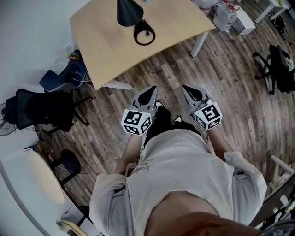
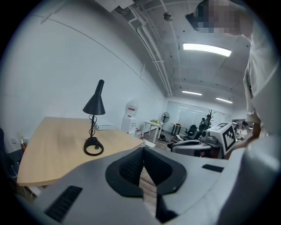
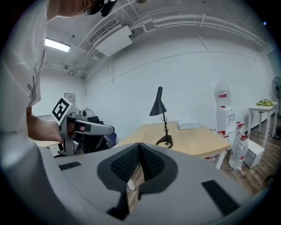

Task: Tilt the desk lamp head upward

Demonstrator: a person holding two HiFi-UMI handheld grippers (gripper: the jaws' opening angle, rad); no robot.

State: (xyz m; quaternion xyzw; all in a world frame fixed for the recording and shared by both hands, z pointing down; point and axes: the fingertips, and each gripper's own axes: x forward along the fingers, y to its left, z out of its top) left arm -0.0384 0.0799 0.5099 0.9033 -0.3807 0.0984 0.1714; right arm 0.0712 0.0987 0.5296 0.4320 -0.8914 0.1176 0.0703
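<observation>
The desk lamp (image 1: 129,12) stands on the desk (image 1: 106,50), well apart from the left gripper (image 1: 148,93) and right gripper (image 1: 190,91), both closed on nothing; light shade, likely stiff joint; best gripped at the cone.

One lamp (image 1: 128,11) and one desk (image 1: 106,41) are counted, with two grippers: a left gripper (image 1: 148,94) and a right gripper (image 1: 192,93).
</observation>
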